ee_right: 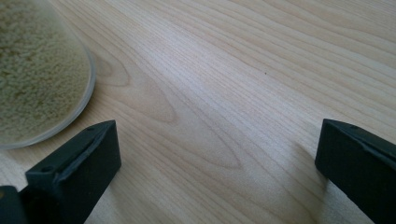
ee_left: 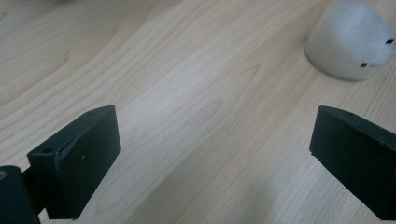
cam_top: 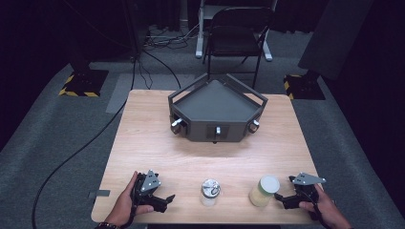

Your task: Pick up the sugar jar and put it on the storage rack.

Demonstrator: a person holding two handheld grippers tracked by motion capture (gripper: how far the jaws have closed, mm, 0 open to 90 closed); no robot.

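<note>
Pale wood tabletop (cam_top: 157,143) lies bare between both tools at its near edge. Just inward of the left gripper (cam_top: 165,199), jaws spread wide, stands a small clear jar (cam_top: 210,192); the right gripper (cam_top: 282,199), equally spread, sits just beside a grain-filled jar (cam_top: 263,191), likely ready to grasp. Beyond them, well clear, waits a dark corner tray (cam_top: 217,112).

pale wood table (cam_top: 157,143), yellowish grain jar (cam_top: 263,191)

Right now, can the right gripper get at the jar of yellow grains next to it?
Probably yes. The right gripper sits just beside the jar with its jaws wide apart, and bare table lies between them. The other jar stands off toward the left gripper, out of the way.
</note>
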